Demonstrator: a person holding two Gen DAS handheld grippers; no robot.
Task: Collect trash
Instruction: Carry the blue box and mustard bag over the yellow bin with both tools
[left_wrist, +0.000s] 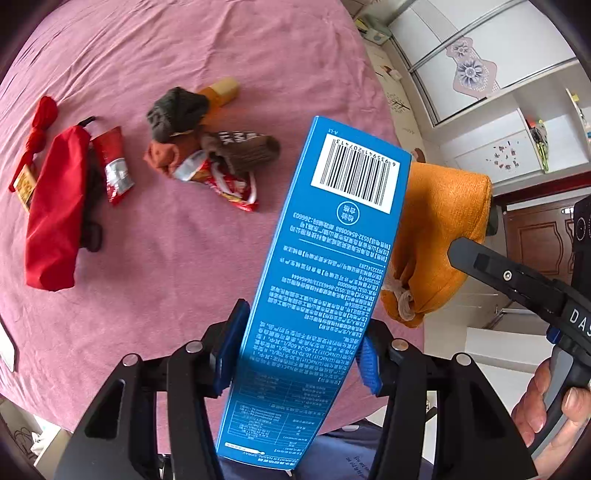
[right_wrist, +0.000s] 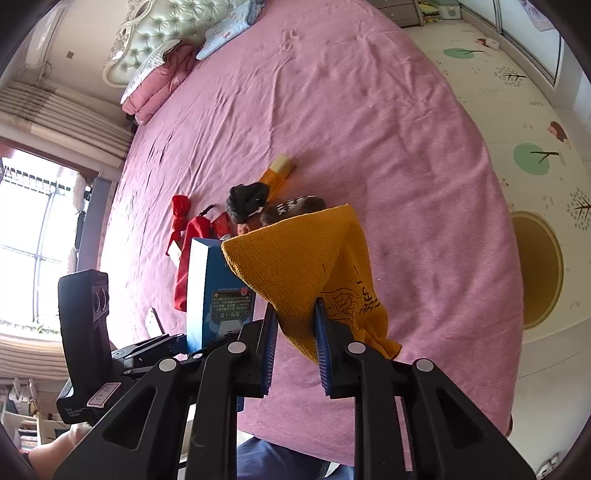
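1. Left wrist view: my left gripper (left_wrist: 299, 354) clamps a glossy blue nasal spray carton (left_wrist: 317, 258), rectangular, barcode end up, above the wrinkled pink bedsheet (left_wrist: 221, 55).
2. My right gripper (right_wrist: 295, 347) pinches the coarse-woven orange drawstring bag (right_wrist: 310, 266), its mouth gaping just beside the carton.
3. Crumpled red snack wrappers (left_wrist: 225, 181) lie among knitted socks (left_wrist: 177, 110) farther off.
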